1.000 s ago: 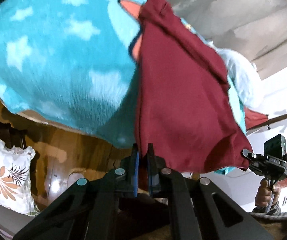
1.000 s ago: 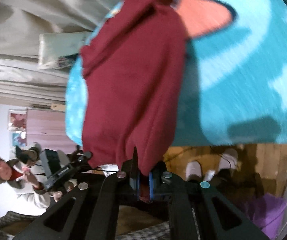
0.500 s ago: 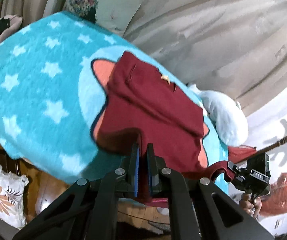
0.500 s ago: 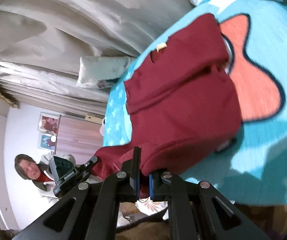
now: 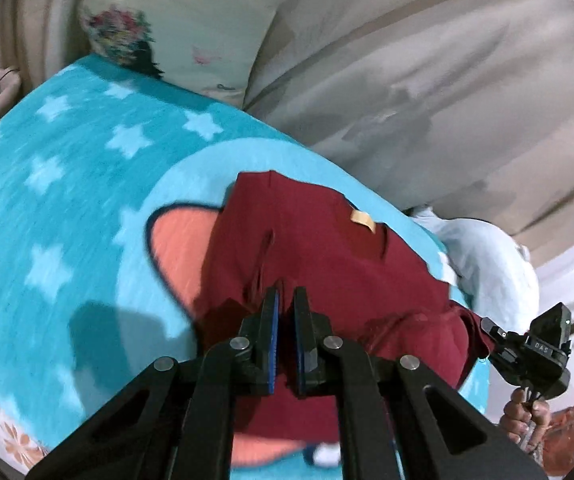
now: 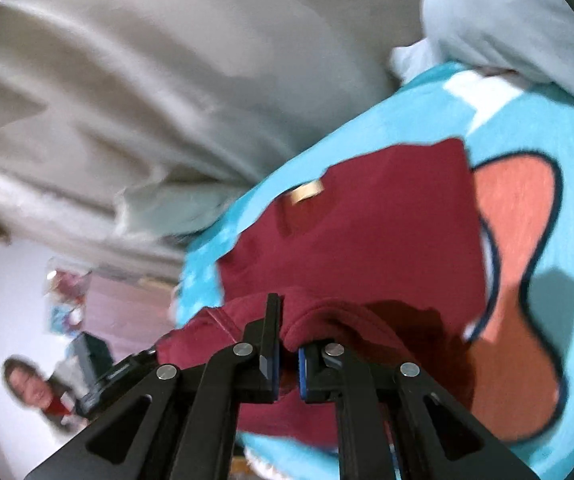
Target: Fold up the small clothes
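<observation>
Maroon garment, soft, light and limp, lies on the turquoise star blanket, near edge lifted. Left gripper and right gripper each clench that hem; corners likely offer the best hold.

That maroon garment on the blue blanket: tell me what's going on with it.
A person is folding it with two handheld grippers. The left gripper and the right gripper are each clamped on the near edge of the maroon garment, lifting that edge. The rest of it lies spread on the turquoise star-print blanket, tan label facing up. The fold looks under way, not finished.
</observation>
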